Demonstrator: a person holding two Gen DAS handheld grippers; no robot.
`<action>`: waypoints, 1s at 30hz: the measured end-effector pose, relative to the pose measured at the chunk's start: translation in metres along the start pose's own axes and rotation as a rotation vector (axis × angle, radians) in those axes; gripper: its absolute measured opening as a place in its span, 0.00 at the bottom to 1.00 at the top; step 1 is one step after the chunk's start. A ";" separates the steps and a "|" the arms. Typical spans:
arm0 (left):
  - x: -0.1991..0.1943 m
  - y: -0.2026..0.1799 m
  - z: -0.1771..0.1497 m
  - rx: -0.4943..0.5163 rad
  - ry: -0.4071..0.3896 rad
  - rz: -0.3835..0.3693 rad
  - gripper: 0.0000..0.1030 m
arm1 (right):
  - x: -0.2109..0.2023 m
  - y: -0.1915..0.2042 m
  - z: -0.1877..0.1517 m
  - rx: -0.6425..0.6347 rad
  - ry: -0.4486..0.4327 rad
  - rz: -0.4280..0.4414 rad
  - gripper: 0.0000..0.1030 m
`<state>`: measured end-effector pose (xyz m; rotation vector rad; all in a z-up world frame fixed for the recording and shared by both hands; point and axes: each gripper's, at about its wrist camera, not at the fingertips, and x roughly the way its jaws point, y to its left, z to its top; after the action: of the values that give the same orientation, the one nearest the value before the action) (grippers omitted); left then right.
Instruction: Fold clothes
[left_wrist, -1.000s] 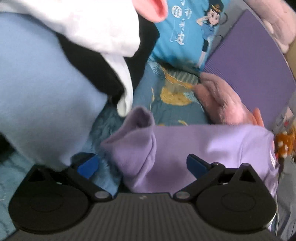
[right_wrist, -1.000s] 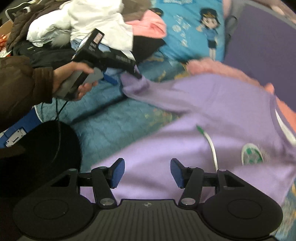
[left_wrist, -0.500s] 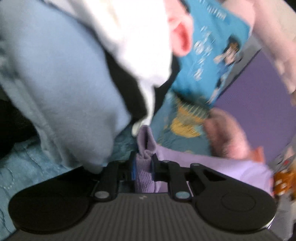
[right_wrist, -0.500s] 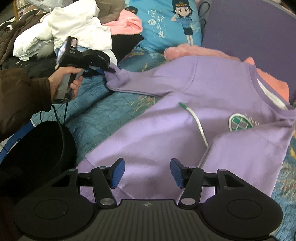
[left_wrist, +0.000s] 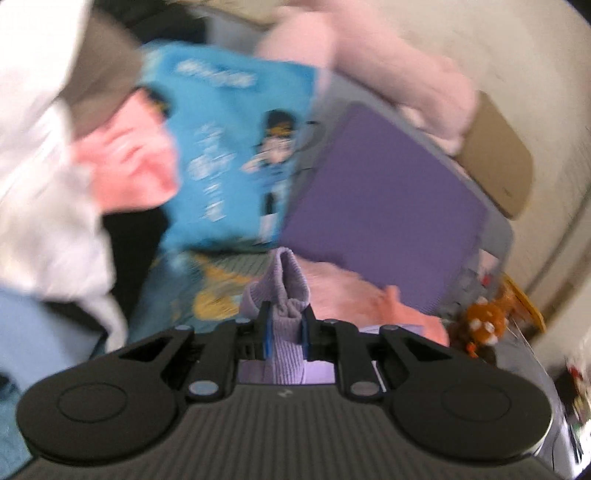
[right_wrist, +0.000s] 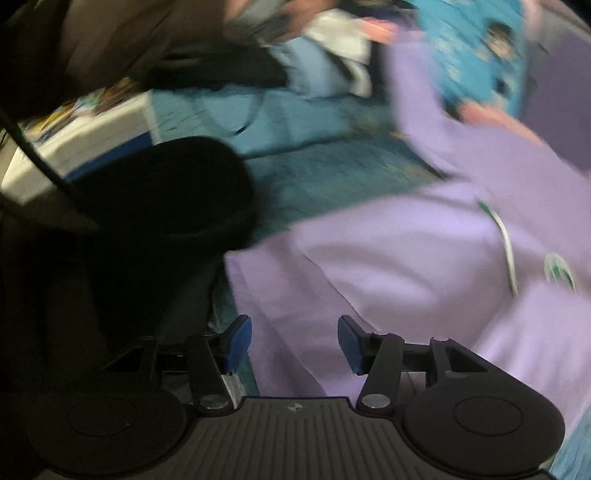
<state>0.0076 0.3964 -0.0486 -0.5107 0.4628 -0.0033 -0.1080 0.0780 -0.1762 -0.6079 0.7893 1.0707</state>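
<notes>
- Since the earlier frame, the cuff (left_wrist: 286, 291) has been raised off the quilt (right_wrist: 325, 173), and the left sleeve (right_wrist: 413, 110) is now drawn upward from the sweatshirt (right_wrist: 424, 236).
- Left gripper (left_wrist: 286, 334): the jaws are clenched on the cuff, so that the sleeve can be carried by its end.
- Right gripper (right_wrist: 291, 341): the jaws are released and hover over the hem, with nothing held.
- The sweatshirt lies front up on the quilt, its body spread flat.
- A sleeve fold across the body is judged to be in hand; both views are blurred.
</notes>
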 end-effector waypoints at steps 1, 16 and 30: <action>-0.001 -0.012 0.007 0.025 0.005 -0.011 0.15 | 0.002 0.002 0.004 -0.027 -0.020 0.010 0.50; -0.015 -0.064 0.017 0.151 0.083 -0.055 0.15 | 0.068 0.043 0.043 0.020 0.035 -0.150 0.53; -0.010 -0.139 0.013 0.174 0.084 -0.238 0.15 | -0.032 -0.021 0.008 0.505 -0.204 -0.136 0.09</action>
<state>0.0201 0.2822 0.0315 -0.3935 0.4769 -0.2925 -0.0949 0.0594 -0.1441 -0.1184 0.7881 0.7529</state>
